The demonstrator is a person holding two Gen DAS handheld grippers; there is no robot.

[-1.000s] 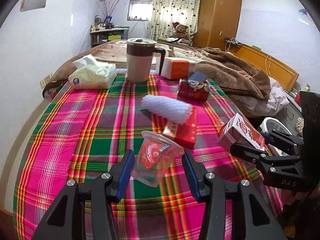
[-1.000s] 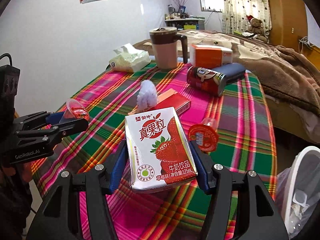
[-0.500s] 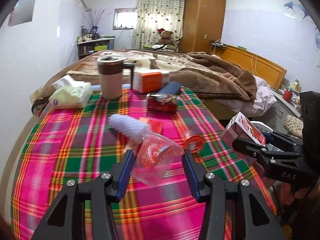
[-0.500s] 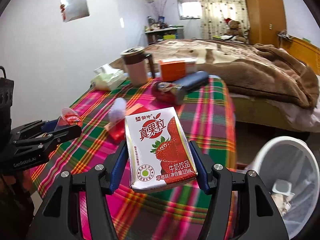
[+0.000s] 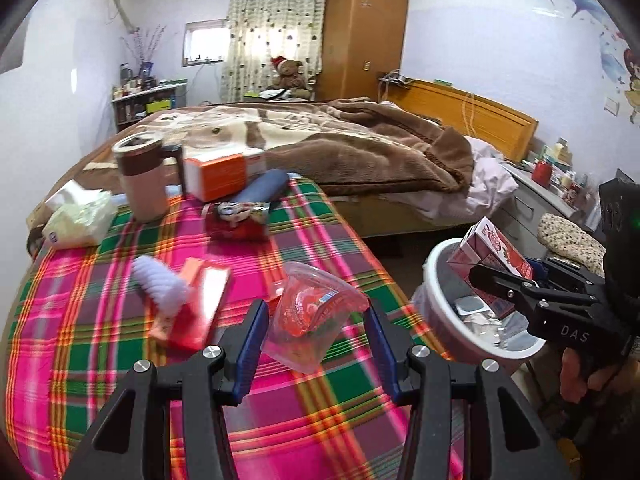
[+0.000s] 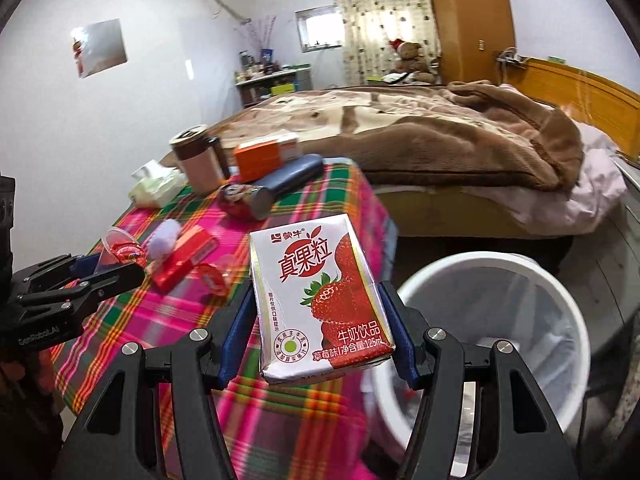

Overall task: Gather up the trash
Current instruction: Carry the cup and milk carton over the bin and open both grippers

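The left gripper [image 5: 314,330] clamps a crumpled clear jelly cup [image 5: 312,314] above the plaid tablecloth [image 5: 100,344], while the right gripper [image 6: 316,330] clamps a strawberry milk carton [image 6: 320,300] that partly hides the white trash bin [image 6: 500,300].

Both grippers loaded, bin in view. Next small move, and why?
Probably carry the right gripper a bit further over the white bin, then release: it is clamped on the strawberry milk carton, which hangs at the bin's near rim, partly over the plaid tablecloth.

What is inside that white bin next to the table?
The white bin holds a clear liner and some pale, crumpled scraps at the bottom. The milk carton in the right gripper covers part of the inside, so the rest cannot be seen.
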